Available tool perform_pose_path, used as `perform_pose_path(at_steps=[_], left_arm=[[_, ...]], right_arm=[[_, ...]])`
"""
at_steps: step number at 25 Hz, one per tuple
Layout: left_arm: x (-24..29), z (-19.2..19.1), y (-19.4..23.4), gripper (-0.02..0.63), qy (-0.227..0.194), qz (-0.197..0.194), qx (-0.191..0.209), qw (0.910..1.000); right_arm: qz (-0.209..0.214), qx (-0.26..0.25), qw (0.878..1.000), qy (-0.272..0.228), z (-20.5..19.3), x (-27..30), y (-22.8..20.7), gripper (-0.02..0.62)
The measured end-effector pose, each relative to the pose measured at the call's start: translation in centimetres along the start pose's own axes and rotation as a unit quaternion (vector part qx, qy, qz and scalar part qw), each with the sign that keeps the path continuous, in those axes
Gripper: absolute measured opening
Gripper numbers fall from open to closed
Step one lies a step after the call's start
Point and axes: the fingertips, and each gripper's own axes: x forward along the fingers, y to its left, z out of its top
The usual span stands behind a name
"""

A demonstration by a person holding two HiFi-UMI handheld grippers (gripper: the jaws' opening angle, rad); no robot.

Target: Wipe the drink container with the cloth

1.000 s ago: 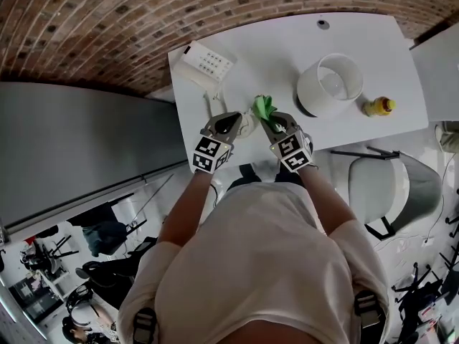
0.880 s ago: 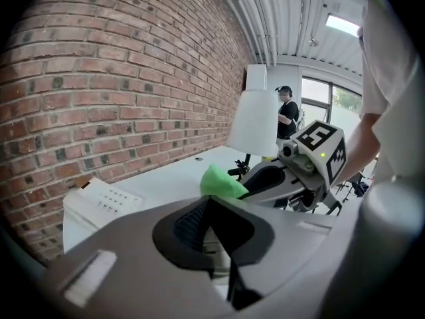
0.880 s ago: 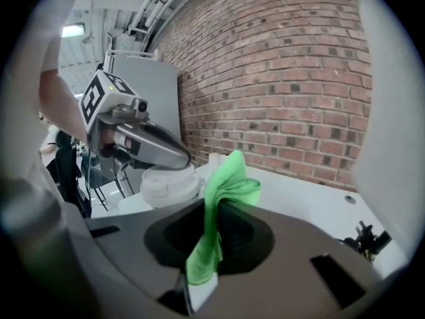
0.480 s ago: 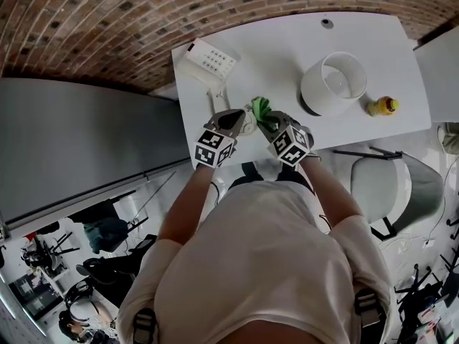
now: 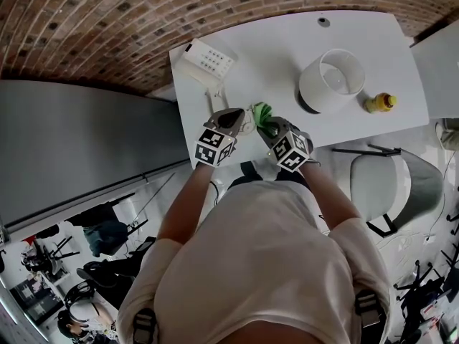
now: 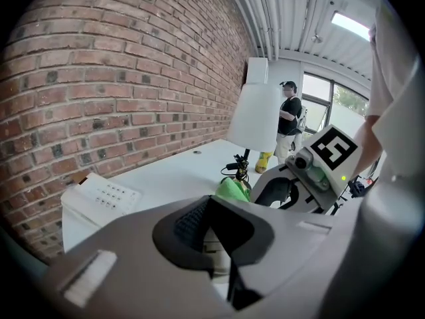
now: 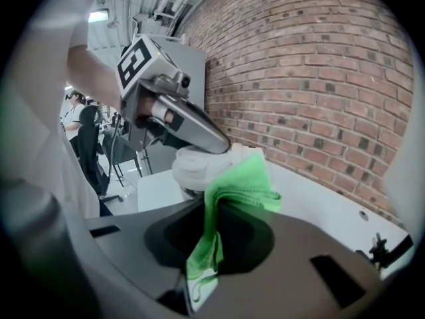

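**White tabletop by the brick wall: a two-gripper wipe held over the near edge**

A white tabletop [image 5: 272,49] stands against a brick wall [image 5: 107,20]. A lamp shade [image 5: 330,81], a yellow bottle [image 5: 379,104] and a keypad unit [image 5: 208,61] sit farther back on it, well apart from the work.

The work goes on at the tabletop's near edge. The left gripper [image 5: 237,122] has its jaws closed on the white drink container [image 7: 196,168] and holds it up off the surface. The right gripper [image 5: 271,129] is clamped on a fold of the green cloth [image 7: 239,185]. The bunched free end of the cloth lies against the container's side.

**Risks**
- **Container slipping:** the main danger, as I judge it, is the container twisting or sliding out of the left gripper. It is smooth and rounded, and a hard sideways push from the cloth would work against that narrow hold.
- **A drop:** the container is held near the tabletop's edge, so it could fall to the floor rather than onto the surface.
- **Spilling:** I cannot tell whether it holds any liquid, so a spill cannot be ruled out.
- **Cloth pulling free:** the cloth is gripped by only a thin fold, so dragging it firmly could tug it out of the right gripper.
- **Patchy wipe:** the loose bunch may also rub one patch only.

**Pose**
Both forearms reach forward from the body, close together. The grippers angle inward so their tips nearly meet, and the marker cubes are turned up toward the head camera.
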Motion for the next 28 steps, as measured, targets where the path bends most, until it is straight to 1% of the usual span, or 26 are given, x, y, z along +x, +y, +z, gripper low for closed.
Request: perform_pose_path(at_steps=[5,10,14,19,22,25,28], left_arm=[[0.0,0.0,-0.1,0.008,0.000,-0.001,-0.001,1.0000],[-0.1,0.1,-0.1,0.008,-0.003,-0.002,-0.003,1.0000],[-0.2,0.2,0.0,0.008,-0.007,-0.003,-0.005,1.0000],[-0.2,0.1,-0.1,0.008,-0.009,-0.003,-0.008,0.9999],[-0.1,0.1,-0.1,0.008,-0.010,0.000,-0.006,0.9999],[-0.1,0.1,-0.1,0.008,-0.014,0.001,-0.009,0.9999],[-0.3,0.2,0.0,0.008,-0.019,0.003,-0.012,0.9997]], right_arm=[[0.006,0.011,1.000,0.001,-0.3,-0.4,1.9,0.035],[0.023,0.022,0.999,-0.002,0.0,-0.1,4.2,0.035],[0.038,0.017,0.999,-0.001,0.3,0.4,5.5,0.035],[0.070,0.006,0.998,-0.001,0.6,1.1,7.5,0.035],[0.083,0.020,0.996,-0.015,1.0,1.2,8.2,0.035],[0.093,0.037,0.994,-0.043,1.5,0.2,8.5,0.035],[0.083,0.060,0.993,-0.058,0.9,-1.4,7.8,0.035]])
